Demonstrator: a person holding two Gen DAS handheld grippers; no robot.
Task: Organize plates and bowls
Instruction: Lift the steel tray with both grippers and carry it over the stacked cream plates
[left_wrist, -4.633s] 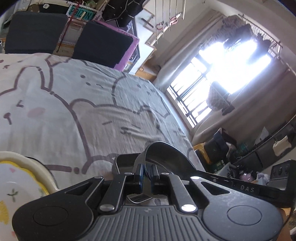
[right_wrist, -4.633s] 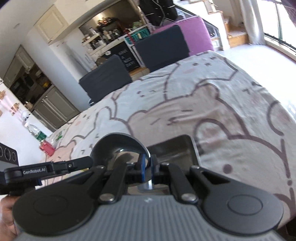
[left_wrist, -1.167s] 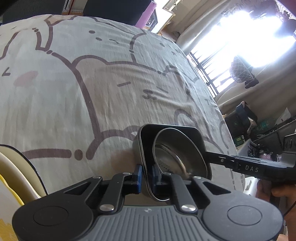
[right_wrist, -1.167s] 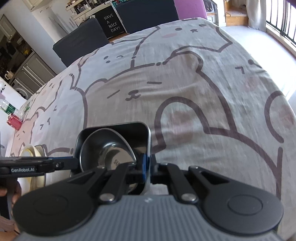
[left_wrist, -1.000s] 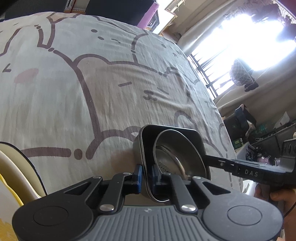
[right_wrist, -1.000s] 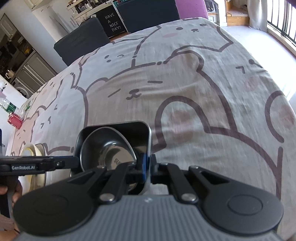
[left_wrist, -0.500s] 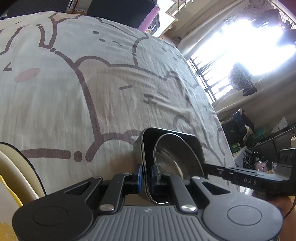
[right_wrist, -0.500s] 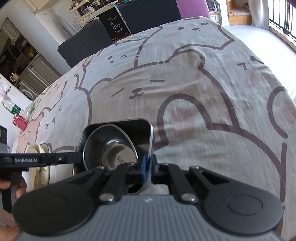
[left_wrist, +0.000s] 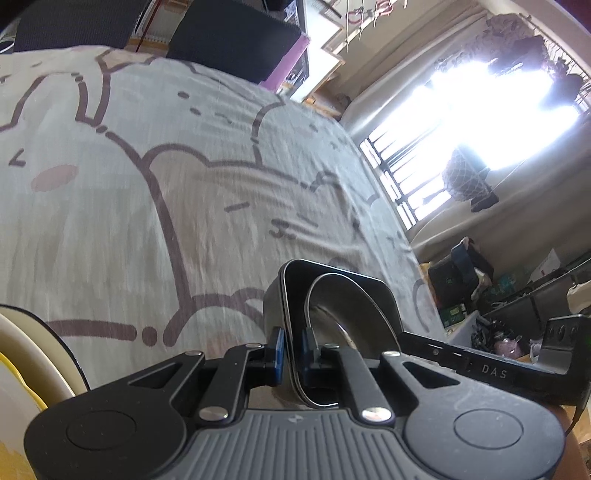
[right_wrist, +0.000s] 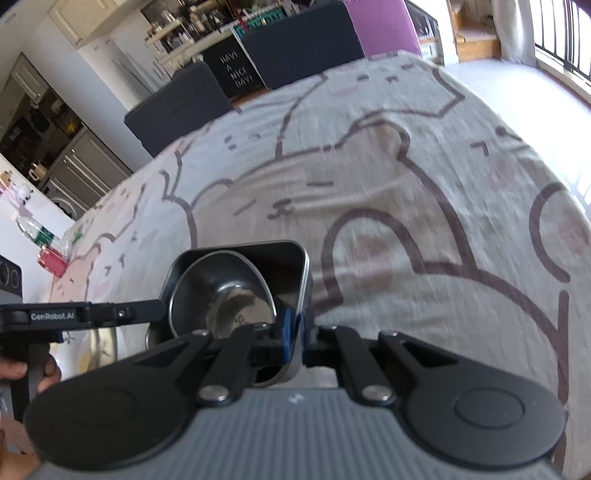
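A dark square metal dish (left_wrist: 347, 284) (right_wrist: 280, 258) holds a round steel bowl (left_wrist: 343, 306) (right_wrist: 229, 295). My left gripper (left_wrist: 293, 350) is shut on the dish's left rim. My right gripper (right_wrist: 295, 339) is shut on its right rim. Both hold the dish a little above the cartoon-print tablecloth (left_wrist: 147, 206) (right_wrist: 406, 206), tilted. A white and yellow plate (left_wrist: 22, 369) lies at the lower left of the left wrist view. It shows blurred behind the left gripper in the right wrist view (right_wrist: 99, 347).
Dark chairs (left_wrist: 229, 40) (right_wrist: 303, 44) stand at the table's far side. A red item and a bottle (right_wrist: 48, 251) sit near the far left edge. The table drops off on the window side (left_wrist: 399, 229).
Both grippers have raised and tilted the dish with the bowl in it. The views have swung up, showing more of the room. Both grips are unchanged.
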